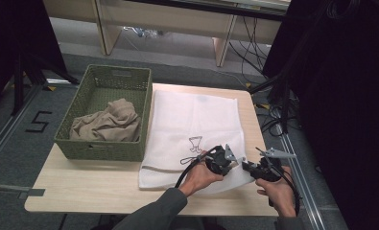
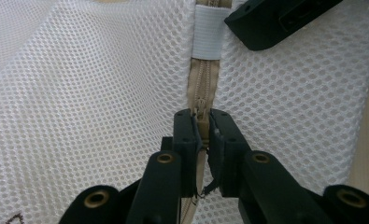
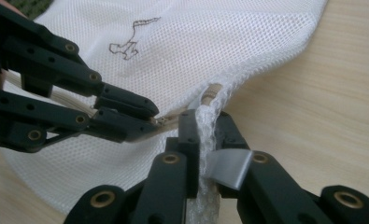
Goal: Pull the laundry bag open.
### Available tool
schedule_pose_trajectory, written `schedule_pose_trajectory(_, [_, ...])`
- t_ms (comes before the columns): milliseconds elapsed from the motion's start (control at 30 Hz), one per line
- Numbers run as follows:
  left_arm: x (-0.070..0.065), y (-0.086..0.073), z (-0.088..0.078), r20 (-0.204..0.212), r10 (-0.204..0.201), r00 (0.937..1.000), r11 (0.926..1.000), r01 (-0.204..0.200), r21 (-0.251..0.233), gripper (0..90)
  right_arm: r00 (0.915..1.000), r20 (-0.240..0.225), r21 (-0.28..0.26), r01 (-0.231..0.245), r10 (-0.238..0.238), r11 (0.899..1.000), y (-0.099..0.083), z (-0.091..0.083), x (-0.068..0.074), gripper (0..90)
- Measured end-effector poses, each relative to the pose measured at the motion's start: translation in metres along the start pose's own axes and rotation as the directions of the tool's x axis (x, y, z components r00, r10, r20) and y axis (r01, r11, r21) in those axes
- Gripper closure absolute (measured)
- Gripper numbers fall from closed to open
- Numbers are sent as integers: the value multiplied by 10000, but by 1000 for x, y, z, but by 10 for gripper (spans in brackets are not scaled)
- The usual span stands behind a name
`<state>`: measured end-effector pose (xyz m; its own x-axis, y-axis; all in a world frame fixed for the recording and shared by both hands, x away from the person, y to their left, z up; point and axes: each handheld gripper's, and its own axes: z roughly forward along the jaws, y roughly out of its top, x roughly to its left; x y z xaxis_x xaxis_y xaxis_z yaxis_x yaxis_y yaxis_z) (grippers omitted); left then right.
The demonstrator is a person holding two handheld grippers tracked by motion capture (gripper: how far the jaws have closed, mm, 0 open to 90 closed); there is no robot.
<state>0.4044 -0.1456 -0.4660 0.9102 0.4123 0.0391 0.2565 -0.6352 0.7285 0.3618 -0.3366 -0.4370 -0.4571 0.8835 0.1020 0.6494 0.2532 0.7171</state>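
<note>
Worktop (image 1: pixel 91 184) of pale wood grain, rectangular with rounded corners, lying flat beneath both grippers. Woven green basket (image 1: pixel 105 146) with straight walls and a slotted handle, well away to the left of the left gripper, holding a crumpled beige cloth (image 1: pixel 108 123) in soft folds. White mesh laundry bag (image 1: pixel 192 120), flat and rectangular, honeycomb-textured, spread beside the basket and reaching forward from both grippers; thin dark line drawing (image 1: pixel 195 143) stitched on it just ahead of the left gripper. Beige zipper (image 2: pixel 204 84) running along the bag's near edge, straight up from the left gripper's jaws, capped farther on by a smooth white fabric tab (image 2: pixel 208 35). Left gripper (image 2: pixel 203 128), black and angular with brass-coloured pins, clamped tight on the small zipper pull, jaws nearly together. Right gripper (image 3: pixel 205 130), same build, closed on a bunched ridge of mesh at the bag's corner, netting puckered and standing upright between the pads, a grey patch of smooth tape-like material just to the right of the pinch. Both grippers close together at the bag's near right corner, tips almost meeting, left one lying just to the left of the right one's jaws. Bare wood to the right of the right gripper.
</note>
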Motion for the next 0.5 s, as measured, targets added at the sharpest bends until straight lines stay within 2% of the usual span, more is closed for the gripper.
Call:
schedule_pose_trajectory(67, [0,0,0,-37,43,10000,10000,-43,51,814,9995,88,-40,301,-300,9995,1,0,1,848])
schedule_pose_trajectory(400, [-2,-1,2,-207,209,9996,9997,-207,104,814,9968,486,121,631,-636,9979,3,-2,5,854])
schedule_pose_trajectory(500, [-4,-3,3,-258,292,9992,9995,-289,131,815,9937,678,283,878,-896,9957,4,-1,7,856])
